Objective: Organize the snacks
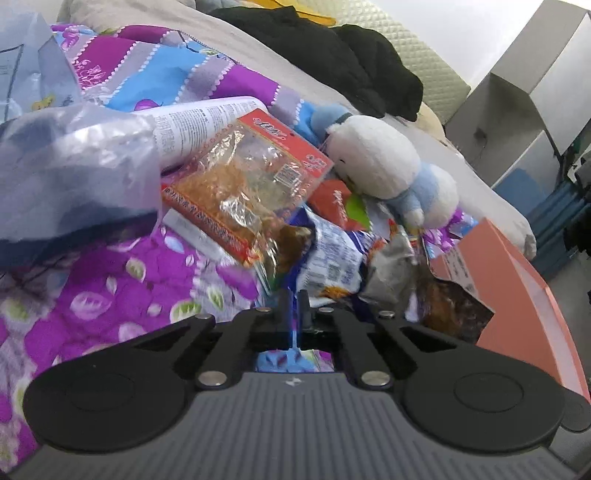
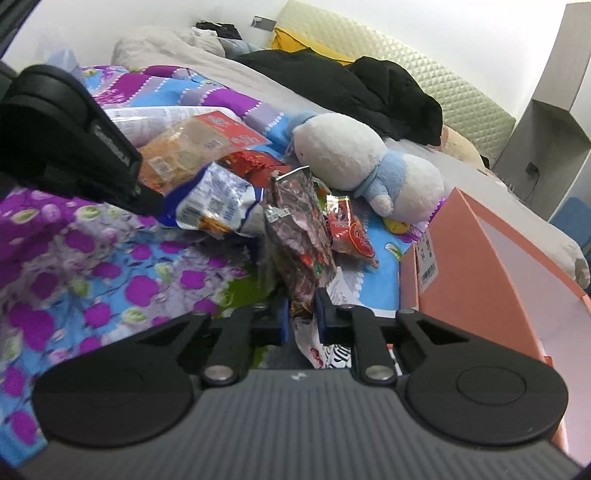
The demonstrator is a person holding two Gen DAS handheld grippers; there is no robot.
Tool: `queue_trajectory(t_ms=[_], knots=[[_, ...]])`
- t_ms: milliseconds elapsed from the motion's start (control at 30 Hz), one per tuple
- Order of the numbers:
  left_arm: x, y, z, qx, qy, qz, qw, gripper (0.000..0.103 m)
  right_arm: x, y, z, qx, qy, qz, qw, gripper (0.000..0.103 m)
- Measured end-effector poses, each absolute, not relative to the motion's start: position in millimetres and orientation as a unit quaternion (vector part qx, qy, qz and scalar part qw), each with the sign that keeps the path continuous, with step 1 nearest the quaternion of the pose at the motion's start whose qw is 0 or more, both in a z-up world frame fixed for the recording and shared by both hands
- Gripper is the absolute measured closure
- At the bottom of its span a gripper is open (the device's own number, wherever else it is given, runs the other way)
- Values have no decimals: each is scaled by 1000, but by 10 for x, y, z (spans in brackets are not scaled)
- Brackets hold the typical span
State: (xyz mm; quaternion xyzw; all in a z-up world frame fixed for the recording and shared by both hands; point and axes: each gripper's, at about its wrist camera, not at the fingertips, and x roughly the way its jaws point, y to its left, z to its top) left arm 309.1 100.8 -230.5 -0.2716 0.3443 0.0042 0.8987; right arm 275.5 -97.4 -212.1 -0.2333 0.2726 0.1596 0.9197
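Snacks are lying heaped on the quilt [image 2: 110,258] beside the box [image 2: 480,266]. The right tool [image 2: 301,314] is pinching a dark packet [image 2: 299,229] by its flat edge; the left tool [image 1: 294,308] is pinching a blue-white bag [image 2: 218,199]. Both packs look light, crinkly, slippery. The bed is soft and cluttered.

Bed w/ quilted headboard [image 2: 424,70], white wall [image 2: 147,14] (bright), shelf unit [image 2: 546,125]

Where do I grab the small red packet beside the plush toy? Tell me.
Probably its near end: the small red packet lies flat, that end free on the blanket. Come from the near side; the plush toy and dark packet crowd the rest.
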Motion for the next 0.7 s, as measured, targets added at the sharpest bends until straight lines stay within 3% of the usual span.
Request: queue_trajectory(t_ms=[267,533,700], knots=[[2655,974,-2139,-278,323,-9,905,102,2283,-1046,-2027,-242,279,165,914,88],[2770,1004,-2118,-265,322,-29,908,100,1949,-1114,-2013,-256,285,166,909,89],[3027,984,-2186,-244,328,-26,912,66,1840,-1136,-2039,-258,291,169,906,89]])
